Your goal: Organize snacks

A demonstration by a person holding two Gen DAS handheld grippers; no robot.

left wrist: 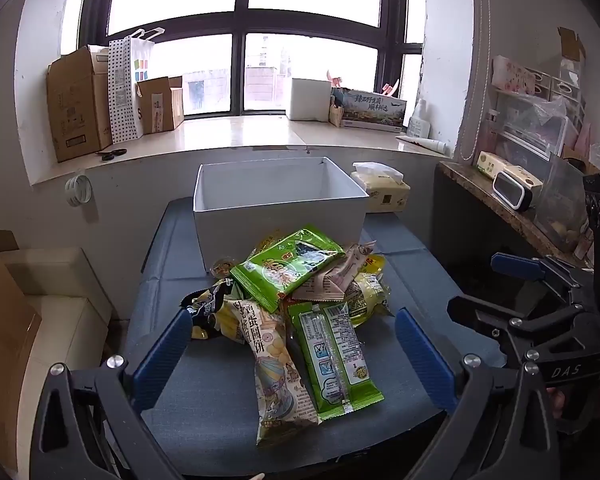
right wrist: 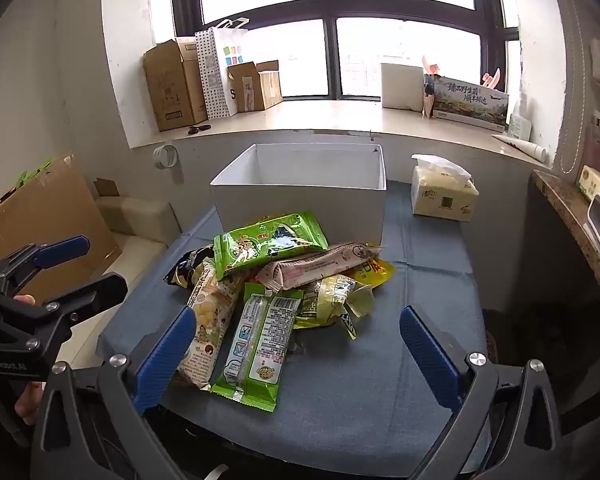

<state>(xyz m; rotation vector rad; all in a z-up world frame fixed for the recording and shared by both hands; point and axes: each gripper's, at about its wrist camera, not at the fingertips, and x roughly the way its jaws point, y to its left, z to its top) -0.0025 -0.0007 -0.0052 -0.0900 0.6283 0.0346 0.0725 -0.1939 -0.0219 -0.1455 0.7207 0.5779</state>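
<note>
White card forms the open rectangular box [left wrist: 280, 216], the landmark for all positions below; as far as its interior shows, it holds nothing. Directly in front of the box, touching its front wall, lies the heap of snack packets [right wrist: 284, 280] on the blue-grey cloth-covered table [right wrist: 360, 392].

Heap contents: a green foil packet [left wrist: 288, 266] on top; a long pale printed biscuit packet [left wrist: 276, 364] and a green-and-white flat packet [left wrist: 334, 360] at the near edge, farthest from the box; yellow packets [right wrist: 332, 296] on the right side.

Tool state: the left gripper [left wrist: 294, 356] has its blue jaws spread wide, bracketing the two nearest packets without contact. The right gripper [right wrist: 298, 356] is likewise spread and holds nothing.

Step in hand, as judged: start of sorting; no packet is yet transferred. The next move calls for closing on one near-edge packet, lifting it over the box's front wall and releasing inside. Thin foil may slip; grip the packet body, not the seam.

Right of the box stands a pale tissue pack [right wrist: 444, 196]. Behind the box runs a stone window sill [left wrist: 240, 136] carrying brown cardboard cartons [left wrist: 76, 104].
</note>
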